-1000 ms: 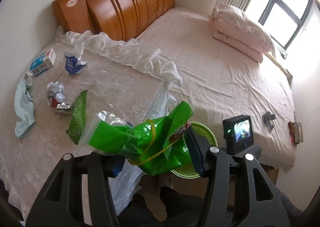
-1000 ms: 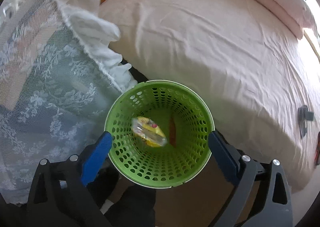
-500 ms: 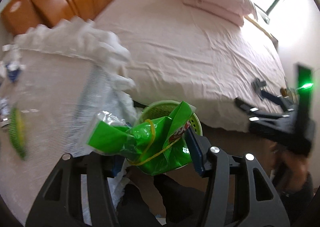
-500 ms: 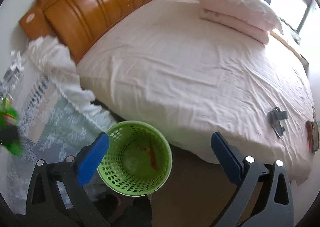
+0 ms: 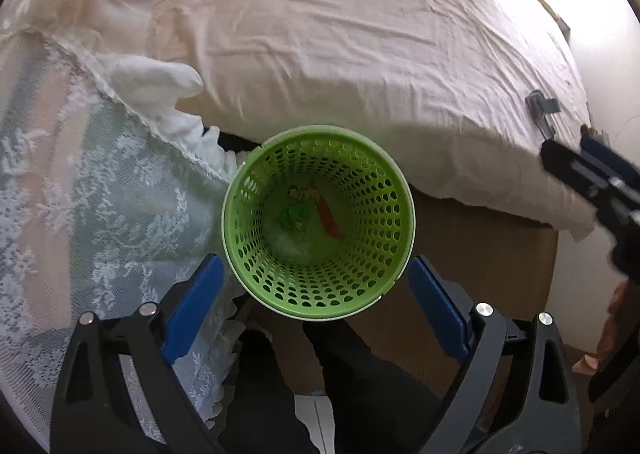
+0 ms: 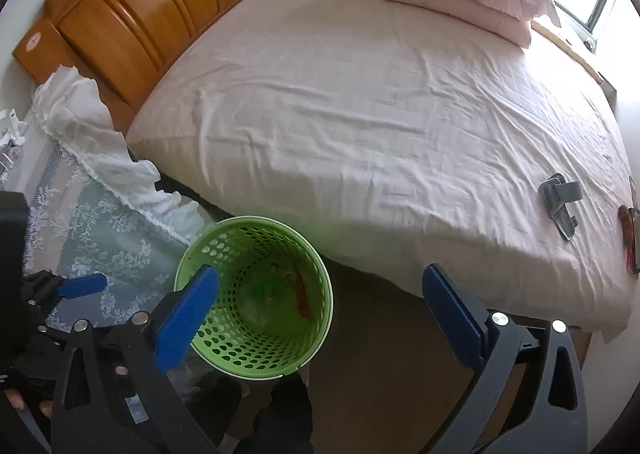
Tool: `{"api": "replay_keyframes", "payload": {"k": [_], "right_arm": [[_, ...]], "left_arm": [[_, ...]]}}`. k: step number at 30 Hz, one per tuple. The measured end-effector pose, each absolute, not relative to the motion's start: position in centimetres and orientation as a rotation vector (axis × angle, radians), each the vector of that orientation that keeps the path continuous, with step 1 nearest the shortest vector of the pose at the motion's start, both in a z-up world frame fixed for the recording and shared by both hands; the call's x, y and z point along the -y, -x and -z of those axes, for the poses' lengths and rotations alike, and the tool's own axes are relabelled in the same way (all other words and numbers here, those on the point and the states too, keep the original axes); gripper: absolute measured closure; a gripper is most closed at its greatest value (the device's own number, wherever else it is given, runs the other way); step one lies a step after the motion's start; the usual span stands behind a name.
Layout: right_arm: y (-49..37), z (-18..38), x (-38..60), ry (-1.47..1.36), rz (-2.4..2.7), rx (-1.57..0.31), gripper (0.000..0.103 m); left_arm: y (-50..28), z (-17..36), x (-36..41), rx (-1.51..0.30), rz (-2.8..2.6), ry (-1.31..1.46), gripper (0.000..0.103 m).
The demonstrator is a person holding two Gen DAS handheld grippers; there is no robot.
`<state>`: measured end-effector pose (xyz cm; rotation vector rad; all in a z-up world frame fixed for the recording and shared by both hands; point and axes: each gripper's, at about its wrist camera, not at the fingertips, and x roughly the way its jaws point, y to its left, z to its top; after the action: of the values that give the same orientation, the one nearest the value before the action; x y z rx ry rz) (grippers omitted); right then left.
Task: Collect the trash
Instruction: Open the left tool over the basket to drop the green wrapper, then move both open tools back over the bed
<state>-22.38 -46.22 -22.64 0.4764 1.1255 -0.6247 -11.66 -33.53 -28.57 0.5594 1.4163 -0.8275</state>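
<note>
Since several scraps already lie at the bottom of the green basket (image 5: 394, 254), among them a green wrapper (image 5: 291, 216), an orange strip (image 5: 329, 218) and a pale clear film, part of the collecting looks done. How much trash is left I cannot tell; only a few crumpled white bits (image 6: 10, 134) show at the far edge of the lace-covered table (image 6: 100, 222). The basket is a round, perforated plastic tub with a pale rim, standing on the floor between that table and the bed (image 6: 360, 114). Directly above it, the left gripper (image 5: 316, 306) hangs spread wide and empty, its blue pads ribbed. Off to the side, the right gripper (image 6: 320, 314) is equally wide and holds nothing. Wrinkled pink sheets cover the bed.
</note>
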Motion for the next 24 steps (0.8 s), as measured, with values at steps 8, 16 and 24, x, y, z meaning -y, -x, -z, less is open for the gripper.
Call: {"api": "replay_keyframes", "payload": {"k": [8, 16, 24], "right_arm": [[17.6, 17.4, 43.1, -0.370, 0.508, -1.037, 0.002], [8.4, 8.5, 35.1, -0.227, 0.249, -0.854, 0.002], [1.6, 2.8, 25.3, -0.102, 0.035, -0.716, 0.002]], "left_arm": [[7.7, 18.2, 30.2, -1.195, 0.743, -0.453, 0.011], [2.2, 6.5, 18.9, -0.966, 0.463, -0.259, 0.008], [0.3, 1.6, 8.6, -0.861, 0.249, -0.139, 0.008]]}}
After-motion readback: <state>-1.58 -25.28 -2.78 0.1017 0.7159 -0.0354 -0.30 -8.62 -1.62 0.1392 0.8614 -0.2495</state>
